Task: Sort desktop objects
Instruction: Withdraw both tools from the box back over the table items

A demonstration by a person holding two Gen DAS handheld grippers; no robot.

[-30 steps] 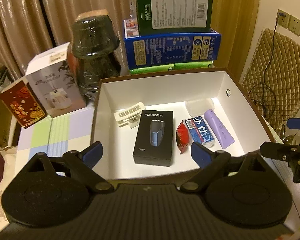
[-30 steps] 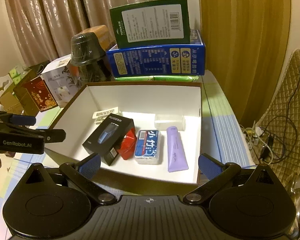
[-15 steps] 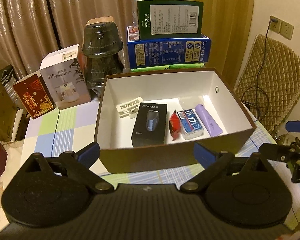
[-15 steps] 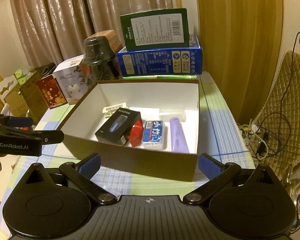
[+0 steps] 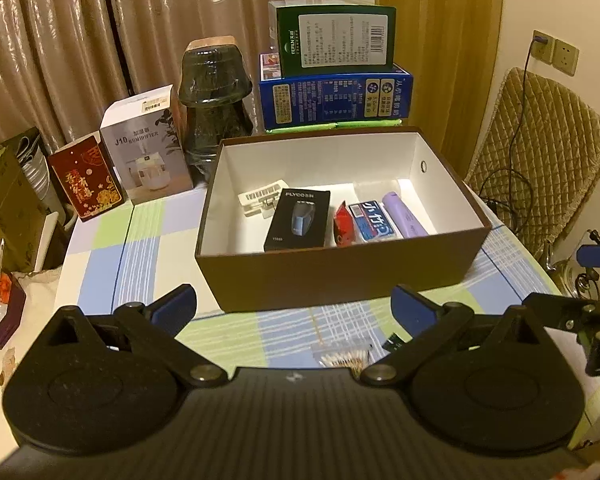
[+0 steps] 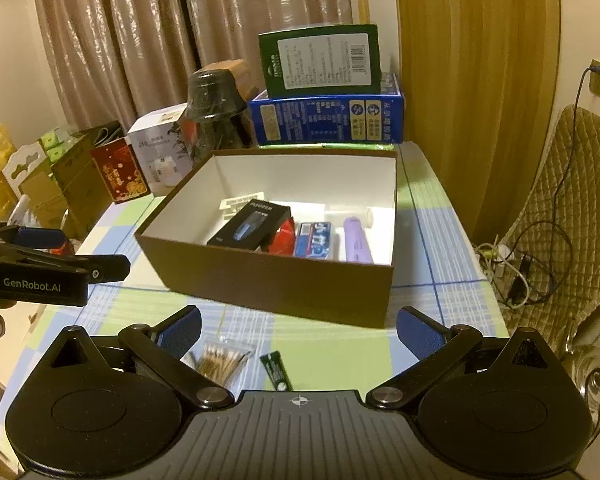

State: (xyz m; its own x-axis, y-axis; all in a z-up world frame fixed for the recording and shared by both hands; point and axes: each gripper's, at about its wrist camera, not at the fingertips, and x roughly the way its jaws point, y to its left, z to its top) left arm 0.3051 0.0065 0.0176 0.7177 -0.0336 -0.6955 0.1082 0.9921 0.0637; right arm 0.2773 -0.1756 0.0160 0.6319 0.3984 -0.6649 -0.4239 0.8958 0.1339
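A brown box with a white inside stands on the checked tablecloth. In it lie a black shaver box, a red packet, a blue-white pack, a purple tube and a white plastic piece. In front of the box, on the cloth, lie a bag of cotton swabs and a small green packet. My left gripper hovers short of the box, its jaws opening with nothing between them. My right gripper is open and empty above the swabs.
Behind the box stand a blue carton with a green carton on top, a dark glass jar, a white humidifier box and a red box. A quilted chair stands to the right.
Both grippers have drawn back from over the box to the near side of the table. The swab bag and green packet have come into view. The left jaws stand slightly wider.
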